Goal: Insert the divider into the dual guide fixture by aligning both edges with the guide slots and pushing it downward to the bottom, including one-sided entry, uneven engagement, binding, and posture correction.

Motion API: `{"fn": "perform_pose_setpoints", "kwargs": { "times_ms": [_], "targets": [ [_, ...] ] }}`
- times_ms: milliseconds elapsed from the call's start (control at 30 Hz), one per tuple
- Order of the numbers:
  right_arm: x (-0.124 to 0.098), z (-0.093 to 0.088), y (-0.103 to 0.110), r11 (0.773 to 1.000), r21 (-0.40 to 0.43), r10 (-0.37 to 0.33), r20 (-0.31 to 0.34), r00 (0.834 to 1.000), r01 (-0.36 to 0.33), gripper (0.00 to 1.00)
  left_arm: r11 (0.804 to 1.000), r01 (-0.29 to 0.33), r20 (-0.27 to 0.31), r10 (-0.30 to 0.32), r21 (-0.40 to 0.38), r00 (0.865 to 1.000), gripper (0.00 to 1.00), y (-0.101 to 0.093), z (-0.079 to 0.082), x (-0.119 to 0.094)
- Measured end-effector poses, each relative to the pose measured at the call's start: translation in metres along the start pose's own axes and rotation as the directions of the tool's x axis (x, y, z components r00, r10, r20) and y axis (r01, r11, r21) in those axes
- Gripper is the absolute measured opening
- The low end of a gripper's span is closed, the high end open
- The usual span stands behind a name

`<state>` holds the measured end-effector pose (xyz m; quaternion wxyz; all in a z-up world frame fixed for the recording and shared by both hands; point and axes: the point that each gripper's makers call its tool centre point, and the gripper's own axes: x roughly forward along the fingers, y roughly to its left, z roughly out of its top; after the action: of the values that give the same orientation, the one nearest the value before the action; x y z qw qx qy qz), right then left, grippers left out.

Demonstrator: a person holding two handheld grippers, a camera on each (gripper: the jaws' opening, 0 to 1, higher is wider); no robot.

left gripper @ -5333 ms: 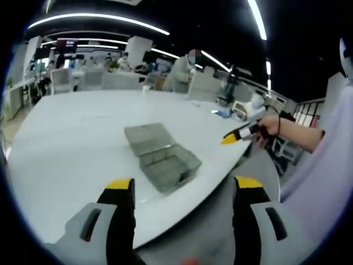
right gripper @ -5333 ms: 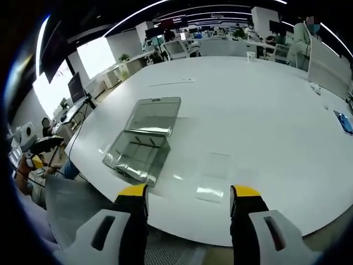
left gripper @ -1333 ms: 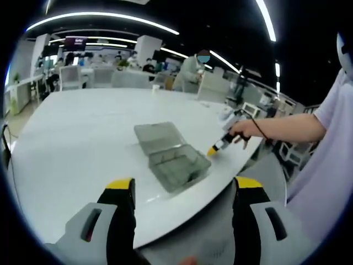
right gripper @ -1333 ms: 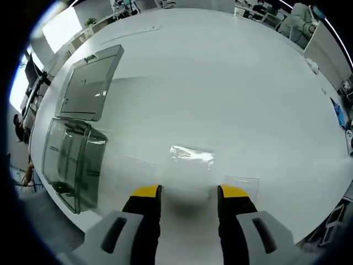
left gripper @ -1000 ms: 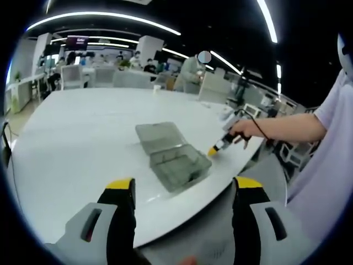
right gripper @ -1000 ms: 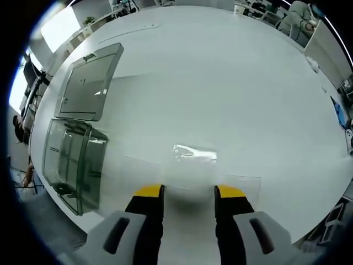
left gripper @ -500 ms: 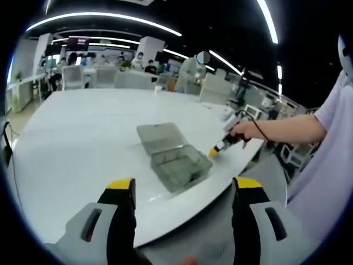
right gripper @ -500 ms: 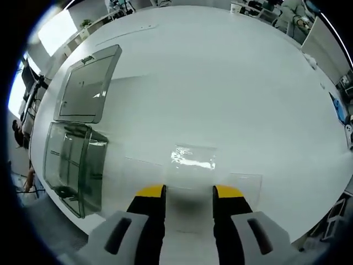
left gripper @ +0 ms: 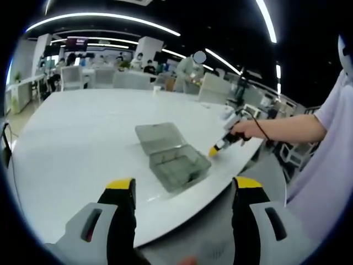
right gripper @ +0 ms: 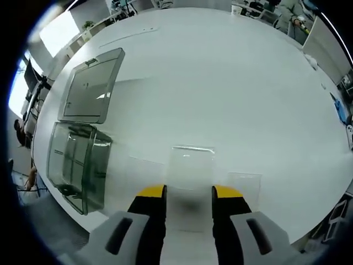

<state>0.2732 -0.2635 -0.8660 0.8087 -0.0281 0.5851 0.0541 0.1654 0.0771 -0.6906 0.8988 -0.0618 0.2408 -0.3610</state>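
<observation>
The right claw, jaws narrowed on a clear divider near the table edge, may let it slip, while the left claw gapes empty short of the box

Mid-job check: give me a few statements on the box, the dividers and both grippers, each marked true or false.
1. The clear plastic box lies open, lid folded flat on the white table. True.
2. The right gripper has a clear divider between its jaws. True.
3. The left gripper holds a divider. False: it is open, holding nothing.
4. A divider sticks up out of the box. False: two more clear dividers lie flat on the table beside the right gripper.
</observation>
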Motion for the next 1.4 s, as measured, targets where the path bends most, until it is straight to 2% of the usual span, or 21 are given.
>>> {"fn": "perform_pose_setpoints", "kwargs": {
  "times_ms": [800, 1167, 1400],
  "targets": [
    [-0.007, -0.003, -0.003, 0.999, -0.047, 0.019, 0.044, 0.999, -0.017, 0.27, 1.0, 0.006, -0.003, -0.006, 0.006, 1.0, 0.69, -0.001, -0.001, 0.001],
    [0.003, -0.009, -0.001, 0.995, -0.096, 0.015, 0.009, 1.0, -0.014, 0.28, 1.0, 0.006, -0.007, -0.006, 0.007, 1.0, 0.69, -0.001, -0.002, 0.001],
    [0.004, -0.005, 0.001, 0.993, -0.114, 0.007, 0.01, 1.0, -0.005, 0.28, 1.0, 0.0, -0.007, 0.0, 0.005, 1.0, 0.69, 0.0, -0.002, 0.0]
  ]
}}
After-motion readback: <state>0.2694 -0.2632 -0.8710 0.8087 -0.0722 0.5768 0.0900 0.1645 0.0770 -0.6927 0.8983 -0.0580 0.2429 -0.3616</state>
